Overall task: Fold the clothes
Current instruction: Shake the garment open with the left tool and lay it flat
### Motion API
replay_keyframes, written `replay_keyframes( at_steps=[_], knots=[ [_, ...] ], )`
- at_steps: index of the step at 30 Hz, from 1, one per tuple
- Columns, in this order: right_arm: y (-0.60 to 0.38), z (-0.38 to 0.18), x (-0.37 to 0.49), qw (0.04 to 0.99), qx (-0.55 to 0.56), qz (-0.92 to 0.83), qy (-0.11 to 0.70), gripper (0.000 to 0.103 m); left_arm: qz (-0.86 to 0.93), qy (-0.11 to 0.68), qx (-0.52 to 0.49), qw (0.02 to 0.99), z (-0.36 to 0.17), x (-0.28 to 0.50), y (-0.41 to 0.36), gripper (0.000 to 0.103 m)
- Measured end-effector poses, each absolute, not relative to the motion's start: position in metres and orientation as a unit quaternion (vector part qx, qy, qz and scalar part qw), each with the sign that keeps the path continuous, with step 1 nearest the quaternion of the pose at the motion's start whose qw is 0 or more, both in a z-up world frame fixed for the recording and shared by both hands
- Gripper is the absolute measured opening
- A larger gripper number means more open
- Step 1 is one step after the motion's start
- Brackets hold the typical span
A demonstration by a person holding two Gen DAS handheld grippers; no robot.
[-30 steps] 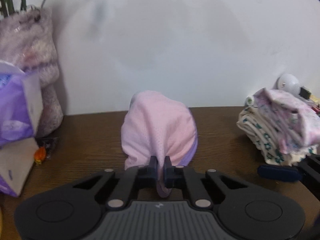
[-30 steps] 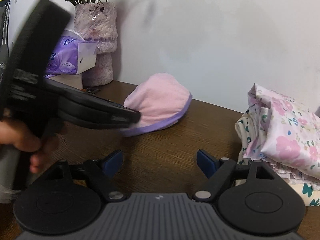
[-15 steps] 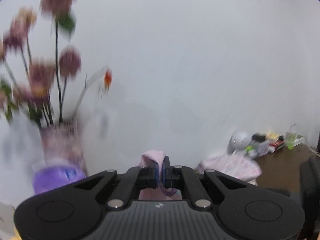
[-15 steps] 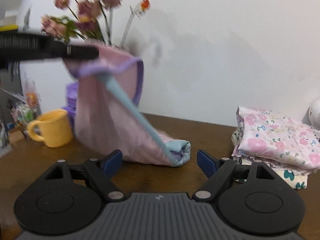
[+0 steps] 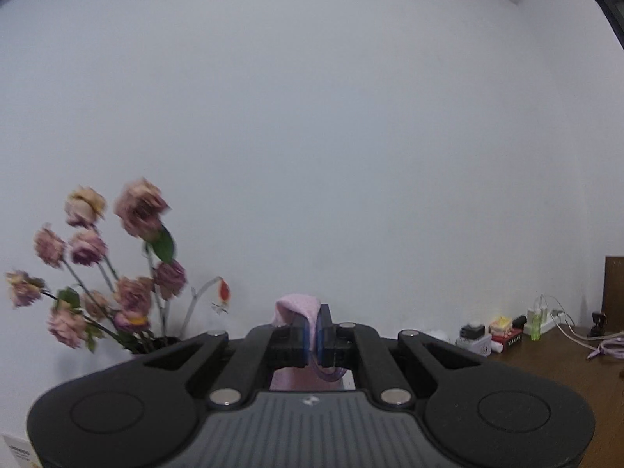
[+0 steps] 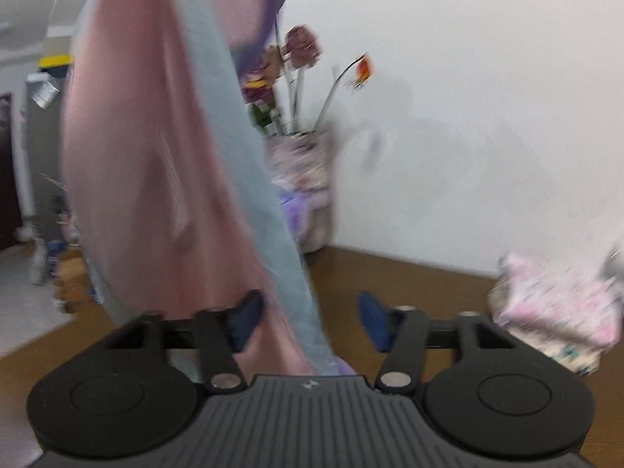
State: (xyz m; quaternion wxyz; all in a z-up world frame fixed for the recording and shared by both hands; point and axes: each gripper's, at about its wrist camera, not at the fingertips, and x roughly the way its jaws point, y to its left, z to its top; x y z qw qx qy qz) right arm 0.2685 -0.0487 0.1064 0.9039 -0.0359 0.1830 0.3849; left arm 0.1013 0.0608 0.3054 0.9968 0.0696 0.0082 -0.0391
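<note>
Lifted off the table since a second ago, the pink garment [image 6: 156,163] now hangs in the air instead of lying in a mound.

Left wrist view: the left gripper [image 5: 316,335] is clamped tight on a fold of the pink garment [image 5: 298,306], with a bit of knit pink cloth poking up above the pads and a purple trim loop just below them. Camera faces the white wall [image 5: 312,117]. Dried pink flowers [image 5: 117,273] sit at the left, slightly blurred. Far right, a corner of the wooden table [image 5: 546,358] shows with small clutter and cables.

Right wrist view, blurred: the garment drapes from the top of the frame down to the gripper, pink fabric with a pale blue band [image 6: 249,156] running diagonally down it and purple trim at top. Its lower end drops between the fingers of the right gripper [image 6: 310,319]. The jaws have just been closing and stand at a narrow-to-medium gap; the left blue pad [image 6: 245,319] is against the cloth, the right pad stands clear of it. A folded floral pile [image 6: 557,312] lies on the table at right, and the vase with flowers [image 6: 300,179] stands far back by the wall.
</note>
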Motion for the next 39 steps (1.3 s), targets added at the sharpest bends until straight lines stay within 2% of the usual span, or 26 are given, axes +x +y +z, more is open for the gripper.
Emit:
replay_keyframes(
  at_steps=[1, 2, 3, 8, 12, 15, 18, 22, 24, 28, 32, 35, 37, 38, 39],
  knots=[
    [-0.05, 0.109, 0.267, 0.898, -0.029, 0.394, 0.194, 0.024, -0.031, 0.008, 0.068, 0.997, 0.31, 0.095, 0.063, 0.003],
    [-0.053, 0.113, 0.263, 0.899, -0.025, 0.392, 0.194, 0.011, -0.022, 0.007, 0.066, 0.998, 0.314, 0.091, 0.066, 0.003],
    [-0.057, 0.119, 0.256, 0.902, -0.022, 0.387, 0.187, 0.006, -0.013, 0.005, 0.062, 0.998, 0.318, 0.086, 0.069, 0.003],
    [-0.098, 0.172, 0.22, 0.932, -0.028, 0.334, 0.139, 0.004, 0.006, -0.008, 0.026, 1.0, 0.337, 0.068, 0.084, 0.003],
    [-0.133, 0.224, 0.175, 0.962, -0.083, 0.254, 0.064, 0.004, -0.024, -0.032, -0.004, 0.999, 0.343, 0.057, 0.085, 0.003],
    [-0.15, 0.242, 0.136, 0.968, -0.152, 0.2, 0.013, 0.004, -0.033, -0.039, -0.004, 0.999, 0.329, 0.043, 0.077, 0.003],
    [-0.154, 0.229, 0.106, 0.958, -0.21, 0.194, 0.033, 0.004, -0.038, -0.006, 0.015, 0.999, 0.289, 0.035, 0.069, 0.003],
    [-0.149, 0.155, 0.087, 0.92, -0.26, 0.248, 0.156, 0.004, -0.039, 0.115, 0.018, 0.992, 0.202, 0.029, 0.076, 0.003],
    [-0.148, 0.111, 0.081, 0.897, -0.261, 0.279, 0.22, 0.004, -0.038, 0.177, 0.013, 0.983, 0.157, 0.024, 0.084, 0.003],
    [-0.156, 0.055, 0.068, 0.867, -0.217, 0.324, 0.308, 0.004, -0.034, 0.25, 0.005, 0.968, 0.09, 0.008, 0.099, 0.003],
    [-0.166, 0.037, 0.056, 0.861, -0.188, 0.334, 0.333, 0.004, -0.026, 0.277, -0.006, 0.96, 0.058, -0.008, 0.115, 0.003],
    [-0.169, 0.031, 0.049, 0.857, -0.156, 0.345, 0.348, 0.008, -0.018, 0.294, -0.017, 0.956, 0.047, -0.013, 0.125, 0.003],
    [-0.177, 0.033, 0.047, 0.856, -0.124, 0.355, 0.355, 0.014, -0.013, 0.305, -0.026, 0.952, 0.042, -0.014, 0.132, 0.006],
    [-0.181, 0.033, 0.047, 0.857, -0.109, 0.356, 0.356, 0.025, -0.01, 0.311, -0.034, 0.95, 0.04, -0.014, 0.136, 0.012],
    [-0.189, 0.035, 0.047, 0.859, -0.093, 0.356, 0.355, 0.041, -0.008, 0.316, -0.043, 0.948, 0.038, -0.015, 0.14, 0.025]
  ],
)
